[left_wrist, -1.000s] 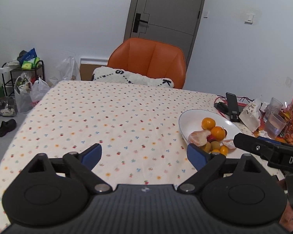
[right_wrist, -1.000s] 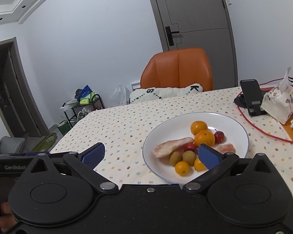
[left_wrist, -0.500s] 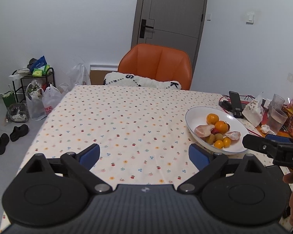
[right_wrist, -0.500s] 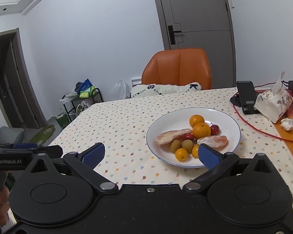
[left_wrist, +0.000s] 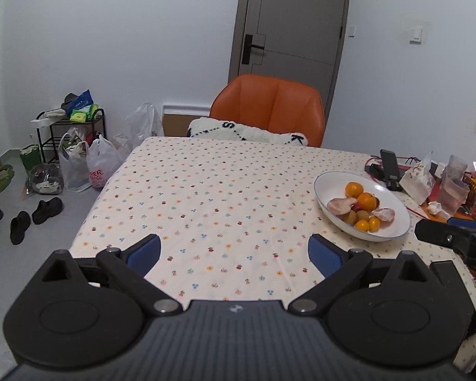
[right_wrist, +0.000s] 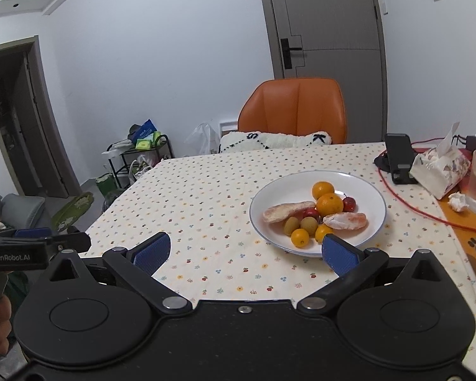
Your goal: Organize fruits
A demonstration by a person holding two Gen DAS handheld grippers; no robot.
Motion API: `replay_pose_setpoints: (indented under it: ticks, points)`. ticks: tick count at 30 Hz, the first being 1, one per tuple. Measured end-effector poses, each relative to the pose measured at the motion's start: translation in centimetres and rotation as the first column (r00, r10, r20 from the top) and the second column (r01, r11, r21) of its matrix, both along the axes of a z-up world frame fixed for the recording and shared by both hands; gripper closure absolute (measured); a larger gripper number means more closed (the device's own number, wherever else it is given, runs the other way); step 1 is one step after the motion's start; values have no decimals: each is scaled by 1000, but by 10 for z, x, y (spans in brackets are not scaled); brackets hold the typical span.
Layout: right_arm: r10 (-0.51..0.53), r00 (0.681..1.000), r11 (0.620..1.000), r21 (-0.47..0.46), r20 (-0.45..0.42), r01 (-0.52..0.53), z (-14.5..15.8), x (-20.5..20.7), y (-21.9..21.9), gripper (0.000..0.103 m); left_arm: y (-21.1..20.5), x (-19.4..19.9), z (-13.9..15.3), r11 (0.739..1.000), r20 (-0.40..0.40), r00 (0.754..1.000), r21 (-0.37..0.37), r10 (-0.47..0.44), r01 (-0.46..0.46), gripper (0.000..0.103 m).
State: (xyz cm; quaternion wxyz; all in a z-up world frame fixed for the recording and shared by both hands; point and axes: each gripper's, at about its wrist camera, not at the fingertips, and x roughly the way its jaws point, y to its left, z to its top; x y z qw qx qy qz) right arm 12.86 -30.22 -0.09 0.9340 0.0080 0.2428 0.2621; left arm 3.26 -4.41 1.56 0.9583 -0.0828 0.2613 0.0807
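A white plate (right_wrist: 369,195) (left_wrist: 396,209) on the flower-print tablecloth holds oranges (right_wrist: 329,204), peeled citrus pieces (right_wrist: 345,221), small green fruits (right_wrist: 308,224), red cherries (right_wrist: 349,204) and small yellow-orange fruits (right_wrist: 300,237). My right gripper (right_wrist: 246,252) is open, held back over the table's near edge, its right fingertip just in front of the plate's rim. My left gripper (left_wrist: 234,252) is open above the near edge, left of the plate, with nothing between its fingers.
A phone stand (right_wrist: 398,155), a tissue pack (right_wrist: 439,166), a red cable (right_wrist: 428,212) and plastic cups (left_wrist: 453,187) crowd the table's right side. An orange chair (left_wrist: 269,111) with a white cushion stands at the far edge. Bags and shoes lie on the floor left.
Both grippers have pulled back and up from the table; the plate looks smaller and farther in both views. Both stay open and empty.
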Motion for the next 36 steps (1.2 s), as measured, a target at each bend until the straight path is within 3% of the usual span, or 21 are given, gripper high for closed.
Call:
replay_pose_setpoints:
  ticks: [8,12,36]
  points:
    - [-9,1000,1000,-30,-17,8,8,-18,3,0,7,-16,12,1000,13,1000,-21,-12,12,5]
    - [-7,1000,999,-40,-16,7,10,-25,4,0,4,-24,18,1000,29,999,17,-18,17,5]
    - [1,1000,999,-36,-19,-2,11,-28,-2,0,0,-28,24,998,20,1000,54,-9,8,5]
